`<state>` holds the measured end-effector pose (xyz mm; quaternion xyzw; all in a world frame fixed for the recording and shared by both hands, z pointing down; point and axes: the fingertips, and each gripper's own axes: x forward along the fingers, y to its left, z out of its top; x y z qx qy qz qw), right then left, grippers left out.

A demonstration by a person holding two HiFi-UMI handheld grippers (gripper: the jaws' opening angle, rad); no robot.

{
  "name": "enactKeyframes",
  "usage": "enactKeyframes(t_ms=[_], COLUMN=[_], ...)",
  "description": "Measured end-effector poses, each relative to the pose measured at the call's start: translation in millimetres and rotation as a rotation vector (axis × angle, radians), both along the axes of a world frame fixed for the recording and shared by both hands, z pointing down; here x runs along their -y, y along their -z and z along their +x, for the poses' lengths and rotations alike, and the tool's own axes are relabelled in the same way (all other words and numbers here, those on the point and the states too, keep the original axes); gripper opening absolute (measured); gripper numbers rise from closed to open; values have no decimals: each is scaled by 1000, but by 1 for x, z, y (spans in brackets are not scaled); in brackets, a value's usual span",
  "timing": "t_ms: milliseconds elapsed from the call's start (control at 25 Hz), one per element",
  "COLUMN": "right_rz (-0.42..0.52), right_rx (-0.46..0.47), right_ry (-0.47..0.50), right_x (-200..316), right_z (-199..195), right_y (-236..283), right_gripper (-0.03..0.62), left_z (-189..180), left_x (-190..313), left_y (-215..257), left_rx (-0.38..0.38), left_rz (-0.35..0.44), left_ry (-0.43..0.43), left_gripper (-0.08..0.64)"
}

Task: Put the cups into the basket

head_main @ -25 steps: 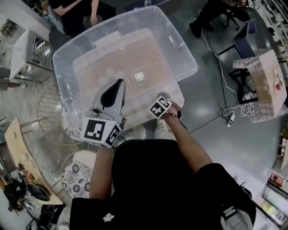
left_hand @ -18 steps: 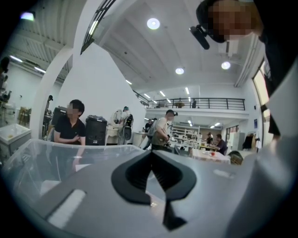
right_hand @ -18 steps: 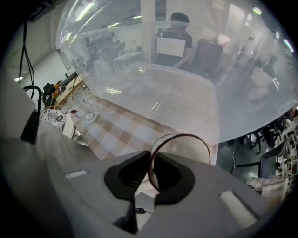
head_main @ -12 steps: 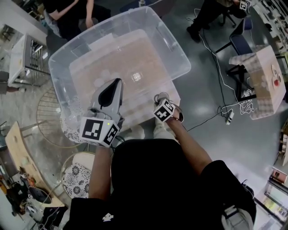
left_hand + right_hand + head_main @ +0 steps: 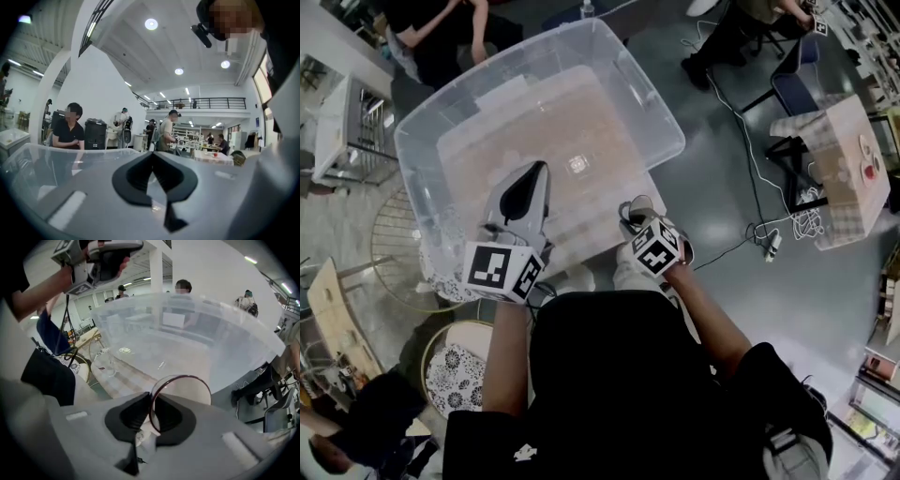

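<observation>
Glass cup (image 5: 183,391), red-rimmed, is pinched in the right gripper (image 5: 151,408). In the head view the basket (image 5: 673,141) lies just to its upper left. The left gripper (image 5: 152,161) is closed and empty.

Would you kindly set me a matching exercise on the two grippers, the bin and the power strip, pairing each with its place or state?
Things:
1. left gripper
2. right gripper
3. bin
4. power strip

Places and states:
A. lying on the floor
B. clear plastic
C. jaws together, nothing between them
D. shut on the cup, at its rim

Pairs: 1-C, 2-D, 3-B, 4-A
</observation>
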<state>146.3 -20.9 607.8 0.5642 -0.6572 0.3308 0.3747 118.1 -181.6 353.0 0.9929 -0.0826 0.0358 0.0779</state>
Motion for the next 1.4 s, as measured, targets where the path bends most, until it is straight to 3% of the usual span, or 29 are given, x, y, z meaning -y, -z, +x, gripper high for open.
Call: enactKeyframes(t_ms=[600, 920, 1400], right_rz=[185, 357, 420], right_rx=[-38, -70, -112], right_ry=[38, 28, 104], right_x=[-16, 0, 70], right_z=[9, 26, 56], right_y=[127, 204, 220], right_gripper=[38, 38, 40], left_z=[18, 19, -5], left_x=[-14, -16, 0], left_y=[6, 6, 6], left_rx=[-26, -33, -16], left_rz=[-11, -13, 6], left_ry=[3, 19, 113], left_gripper=[6, 6, 6])
